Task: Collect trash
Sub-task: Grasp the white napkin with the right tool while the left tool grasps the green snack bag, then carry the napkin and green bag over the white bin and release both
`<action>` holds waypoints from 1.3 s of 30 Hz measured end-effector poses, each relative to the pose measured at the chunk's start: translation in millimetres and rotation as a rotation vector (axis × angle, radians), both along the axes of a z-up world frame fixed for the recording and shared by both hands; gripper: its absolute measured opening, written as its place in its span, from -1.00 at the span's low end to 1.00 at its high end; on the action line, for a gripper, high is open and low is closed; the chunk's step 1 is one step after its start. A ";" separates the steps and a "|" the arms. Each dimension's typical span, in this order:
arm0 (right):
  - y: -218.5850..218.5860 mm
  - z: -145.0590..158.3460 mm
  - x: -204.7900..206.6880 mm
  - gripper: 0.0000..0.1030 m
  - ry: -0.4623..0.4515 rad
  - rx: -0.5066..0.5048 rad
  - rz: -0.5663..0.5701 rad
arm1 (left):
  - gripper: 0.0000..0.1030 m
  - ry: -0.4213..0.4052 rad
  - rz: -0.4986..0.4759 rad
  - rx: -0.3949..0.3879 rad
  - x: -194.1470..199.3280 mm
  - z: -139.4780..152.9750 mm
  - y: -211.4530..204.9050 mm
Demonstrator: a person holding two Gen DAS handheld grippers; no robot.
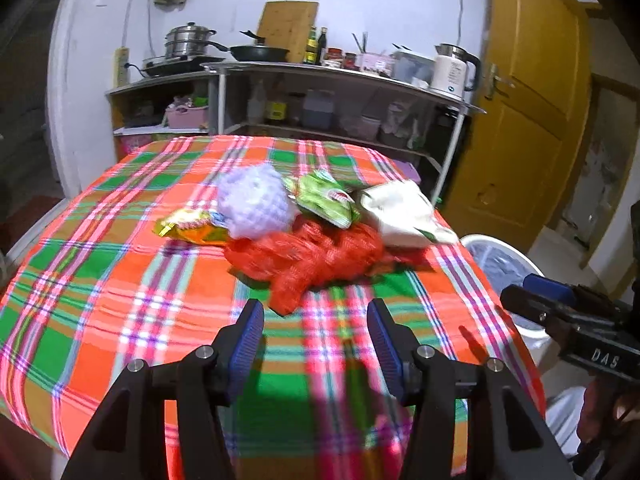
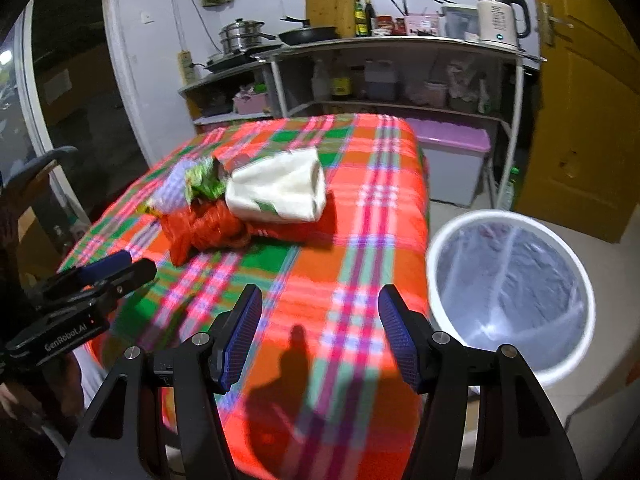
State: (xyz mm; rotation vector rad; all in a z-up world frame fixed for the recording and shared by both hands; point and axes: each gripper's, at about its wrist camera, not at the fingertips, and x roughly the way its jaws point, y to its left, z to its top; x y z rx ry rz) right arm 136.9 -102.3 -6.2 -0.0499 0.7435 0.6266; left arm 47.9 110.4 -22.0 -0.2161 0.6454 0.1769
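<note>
Risk first: snagging the red mesh bag (image 1: 308, 264) and dragging its neighbours along — purple foam net (image 1: 256, 202), green wrapper (image 1: 326, 198), white bag (image 1: 404, 216) and yellow wrapper (image 1: 188, 228), all heaped touching one another mid-table on the plaid cloth (image 1: 120, 280). Could also bunch the cloth under a low pad, or spill a light piece short of the white bin (image 2: 510, 280) (on the floor just beside the table's right edge). Blurred in both views, so exact edges hard to judge.

Left gripper (image 1: 316, 340): spread wide, holding nothing, above bare cloth just short of the mesh bag. Right gripper (image 2: 320, 336): likewise wide apart and empty, over the near table edge — bin to its right, heap well ahead.
</note>
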 end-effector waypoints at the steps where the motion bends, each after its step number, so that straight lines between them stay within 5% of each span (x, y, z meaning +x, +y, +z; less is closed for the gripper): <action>1: 4.6 2.2 5.6 0.19 0.001 0.008 0.007 | 0.03 -0.001 0.006 -0.003 2.2 1.0 4.2; 9: 32.8 7.4 48.9 0.19 0.017 0.055 0.037 | 0.03 -0.021 0.008 -0.049 27.4 14.0 28.6; 22: 42.7 -23.3 101.8 0.18 0.229 0.155 0.100 | 0.03 -0.009 -0.030 -0.127 73.5 13.7 35.6; 32: 26.1 -27.6 97.8 -0.68 0.250 0.195 0.096 | 0.03 0.019 -0.038 -0.134 90.6 6.4 28.3; 37: 18.5 -25.7 90.4 -0.72 0.226 0.193 0.095 | 0.03 0.027 -0.021 -0.136 95.8 2.3 28.8; 39: 18.3 -24.1 87.9 -0.74 0.219 0.193 0.099 | -0.13 0.028 -0.012 -0.147 96.8 1.0 30.1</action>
